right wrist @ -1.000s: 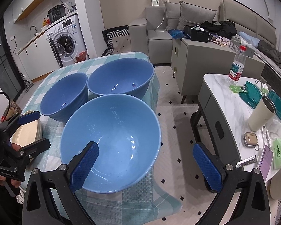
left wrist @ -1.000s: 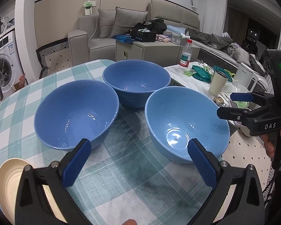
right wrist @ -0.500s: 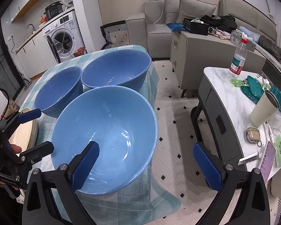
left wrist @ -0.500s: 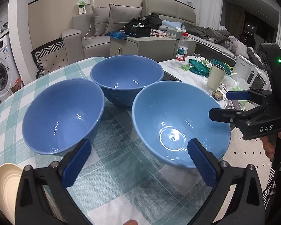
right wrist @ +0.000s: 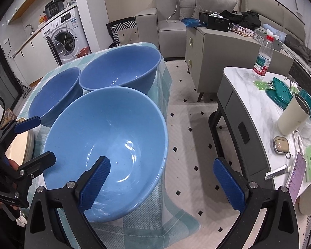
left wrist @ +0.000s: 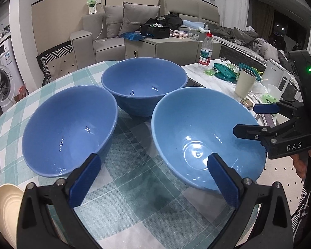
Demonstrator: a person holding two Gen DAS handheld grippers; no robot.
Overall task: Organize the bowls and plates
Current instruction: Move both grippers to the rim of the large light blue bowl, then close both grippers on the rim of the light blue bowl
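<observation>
The light blue bowl [right wrist: 112,145], glossy, rigid, likely heavy, slippery and breakable, sat at the checked tablecloth's [left wrist: 134,199] edge, best pinched at its rim by the wide-open right gripper [right wrist: 161,184]; the left gripper [left wrist: 153,180] was also spread, empty.

Three blue bowls [left wrist: 134,87] crowd the checked tablecloth [left wrist: 134,197], rims nearly touching; bare cloth lies at six o'clock, a cream plate [left wrist: 6,207] at eight o'clock.

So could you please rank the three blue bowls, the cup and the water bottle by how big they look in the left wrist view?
1. Three blue bowls: right, left, far; alike, nearness decides.
2. Cup and water bottle: too close to rank.
</observation>
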